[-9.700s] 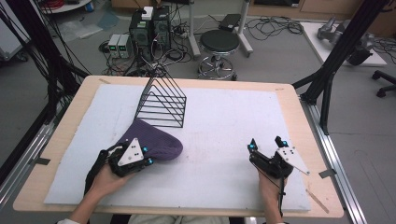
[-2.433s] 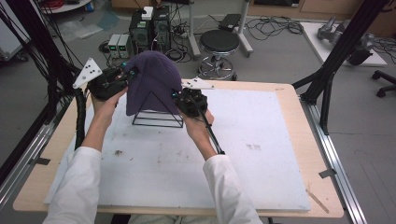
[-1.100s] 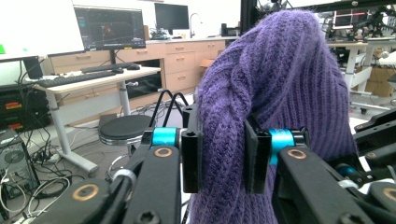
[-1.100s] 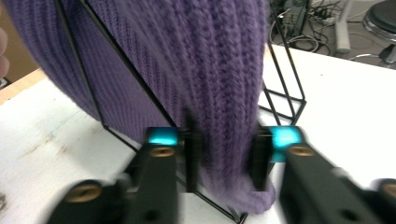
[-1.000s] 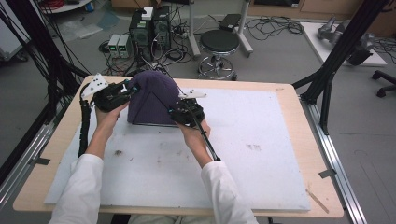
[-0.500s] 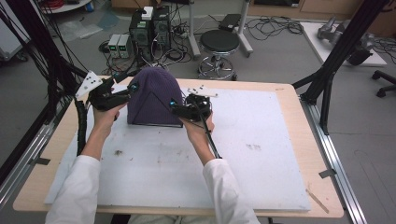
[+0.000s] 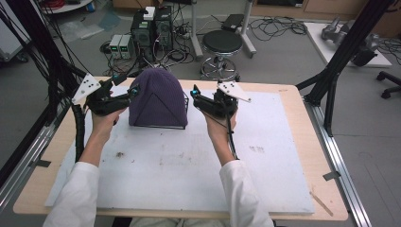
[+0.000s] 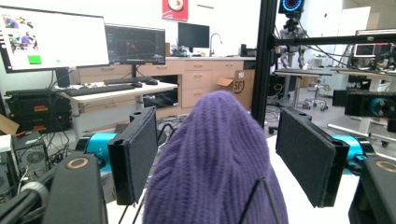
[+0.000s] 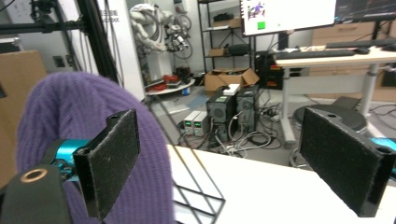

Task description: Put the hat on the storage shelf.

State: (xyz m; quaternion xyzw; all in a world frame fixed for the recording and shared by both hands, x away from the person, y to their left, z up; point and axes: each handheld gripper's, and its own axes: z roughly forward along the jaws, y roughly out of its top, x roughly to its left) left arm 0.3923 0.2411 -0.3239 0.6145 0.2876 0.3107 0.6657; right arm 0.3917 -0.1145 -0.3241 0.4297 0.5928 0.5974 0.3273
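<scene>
Two grippers flank a purple knit beanie point(image 7: 157, 97), seen from the high view at the far side of the table point(image 7: 293, 142), pulled down over a black wire rack point(image 7: 182, 124) standing on the white mat point(image 7: 189, 165). Left gripper point(image 7: 134, 91) just beside the beanie's left flank, held in the left hand point(image 7: 105, 116), grey three-cornered plate point(image 7: 86, 88) tilted outward. Right gripper point(image 7: 195, 92) just off the rack's right side, apart from the fabric, held in the right hand point(image 7: 218, 124).

Seen along the left gripper point(image 8: 224, 154): pads point(image 8: 137, 149) wide, having just been opening, the beanie point(image 8: 215, 163) rising between them but clear of both pads, a black rack wire point(image 8: 261, 186) showing against the knit low down.

Seen along the right gripper point(image 9: 233, 158): pads point(image 9: 114, 154) wide too, likewise just opening, nothing gripped; beanie point(image 9: 70, 107) behind the near pad at the left, rack wires point(image 9: 196, 186) and white mat point(image 9: 261, 186) in the gap.

Beyond the table, a round stool point(image 7: 222, 42), computer towers point(image 7: 151, 23) and loose cables on the floor.
</scene>
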